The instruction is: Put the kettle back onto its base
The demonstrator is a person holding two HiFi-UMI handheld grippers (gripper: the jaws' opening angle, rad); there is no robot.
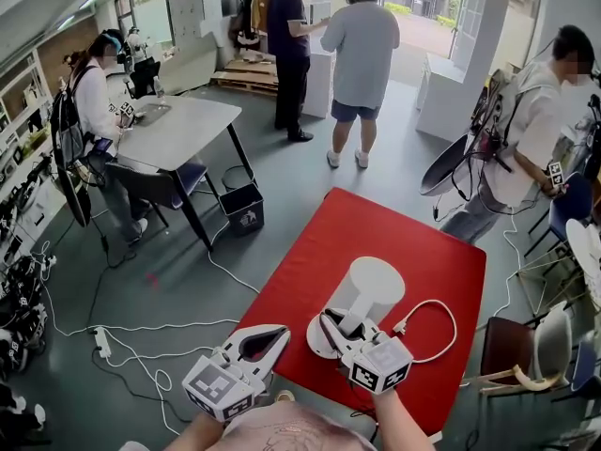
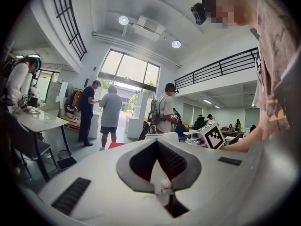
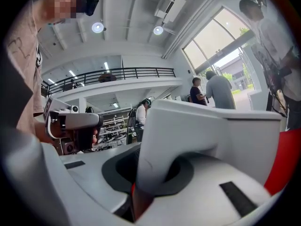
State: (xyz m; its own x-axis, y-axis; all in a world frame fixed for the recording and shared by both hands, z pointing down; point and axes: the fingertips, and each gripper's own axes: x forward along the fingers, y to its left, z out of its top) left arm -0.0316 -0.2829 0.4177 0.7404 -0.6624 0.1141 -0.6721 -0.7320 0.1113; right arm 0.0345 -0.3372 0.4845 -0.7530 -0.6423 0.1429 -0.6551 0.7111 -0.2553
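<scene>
A white kettle (image 1: 372,289) stands over the near part of the red table (image 1: 441,261). At its foot a white round base (image 1: 316,338) shows, and I cannot tell whether the kettle rests on it. My right gripper (image 1: 340,325) is shut on the kettle's handle (image 3: 153,168), with the kettle body (image 3: 216,140) filling the right gripper view. My left gripper (image 1: 280,334) hovers at the table's near left edge, just left of the base, its jaws shut with nothing between them. In the left gripper view, the kettle's top (image 2: 162,136) peeks over the left gripper (image 2: 158,143).
The base's white cord (image 1: 441,325) loops on the red table to the kettle's right. Beyond it two people (image 1: 362,64) stand; a grey table (image 1: 178,130), a black bin (image 1: 242,207) and floor cables (image 1: 141,332) lie to the left. Chairs (image 1: 526,346) stand on the right.
</scene>
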